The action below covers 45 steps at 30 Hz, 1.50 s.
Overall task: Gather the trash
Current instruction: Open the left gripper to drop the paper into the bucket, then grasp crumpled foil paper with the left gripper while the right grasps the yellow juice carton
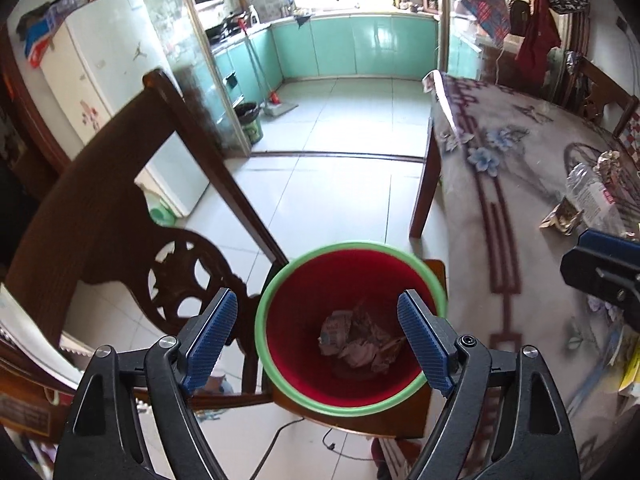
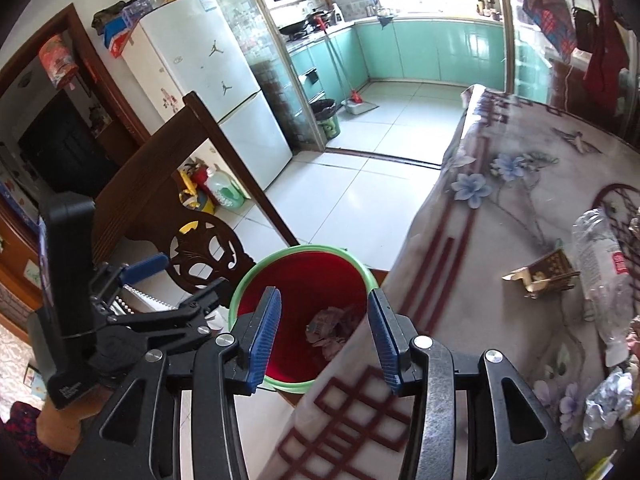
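Red green-rimmed plastic bin (image 1: 352, 328) holds crumpled paper (image 1: 356, 344); both tongs (image 1: 316, 340) (image 2: 324, 334) released, empty; beside bin, worktop (image 2: 500, 208) keeps clear plastic bottle (image 2: 600, 272), flattened carton (image 2: 544, 276), foil wad (image 2: 608, 400).

Two wrist fisheye views, angled steeply downward over a chair seat.
Left view close above the red bin (image 1: 352, 328), centred between blue pads; right view offset toward the tabletop (image 2: 500, 240), partly overhanging its edge. Shared: bin, carved chair (image 1: 120, 200), tiled floor, kitchen cabinets beyond.

Crumpled paper (image 1: 356, 340) in bin (image 1: 280, 280), seemingly left of table (image 1: 500, 184)
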Available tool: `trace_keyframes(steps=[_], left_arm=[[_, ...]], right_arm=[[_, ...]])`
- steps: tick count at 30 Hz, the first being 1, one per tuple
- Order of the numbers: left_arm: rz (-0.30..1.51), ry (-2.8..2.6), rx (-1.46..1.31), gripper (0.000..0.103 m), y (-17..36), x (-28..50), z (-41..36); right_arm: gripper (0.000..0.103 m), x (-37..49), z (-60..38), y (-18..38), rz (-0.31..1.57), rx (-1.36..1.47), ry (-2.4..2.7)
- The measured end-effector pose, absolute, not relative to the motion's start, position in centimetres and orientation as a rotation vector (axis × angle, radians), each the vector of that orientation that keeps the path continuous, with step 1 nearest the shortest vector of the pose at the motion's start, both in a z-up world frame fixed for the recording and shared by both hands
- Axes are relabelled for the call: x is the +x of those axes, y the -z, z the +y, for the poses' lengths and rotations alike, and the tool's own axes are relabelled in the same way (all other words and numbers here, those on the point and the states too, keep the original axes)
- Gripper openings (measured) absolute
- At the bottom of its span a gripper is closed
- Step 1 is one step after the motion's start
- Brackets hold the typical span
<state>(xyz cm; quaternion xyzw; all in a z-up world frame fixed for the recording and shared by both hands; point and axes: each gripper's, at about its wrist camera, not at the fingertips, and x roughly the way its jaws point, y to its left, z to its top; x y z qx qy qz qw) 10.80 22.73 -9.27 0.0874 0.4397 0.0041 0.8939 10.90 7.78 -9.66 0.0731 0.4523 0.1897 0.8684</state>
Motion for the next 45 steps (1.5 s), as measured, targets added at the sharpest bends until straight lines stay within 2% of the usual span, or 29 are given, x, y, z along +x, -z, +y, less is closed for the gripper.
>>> trace_keyframes(steps=[17,20,28,30,32,33,39,41,45], left_arm=[[0.849,0.125,0.174,0.085,5.5,6.8,14.3],[0.852,0.167,0.166,0.088,5.6,5.7,11.9],[0.899,0.276,0.214,0.089,6.7,3.6,4.3],[0.907,0.294,0.224,0.089,7.0,3.3,2.3],[0.919,0.31,0.227,0.089,7.3,3.1,0.8],[0.927,0.32,0.223,0.089,7.4,3.0,0.0],[0.963,0.36,0.234,0.089,8.2,3.0,-4.4],[0.956,0.364,0.24,0.089,8.4,3.2,-5.4],[1.006,0.411,0.191,0.089,9.9,4.5,-7.7]], right_arm=[[0.044,3.1,-3.4,8.4,0.916,0.165,-0.232],[0.044,0.7,-6.6,9.1,0.932,0.138,-0.193],[0.044,-2.5,-17.8,10.8,0.965,0.143,-0.007],[0.047,-2.0,-21.9,11.1,0.959,0.209,0.043],[0.059,-0.8,-25.8,11.7,0.959,0.327,0.08],[0.06,0.0,-27.7,12.1,0.959,0.396,0.099],[0.06,5.1,-34.1,16.4,1.045,0.607,0.196],[0.065,6.2,-35.1,18.1,1.07,0.664,0.194],[0.063,7.2,-36.0,21.3,1.119,0.794,0.12]])
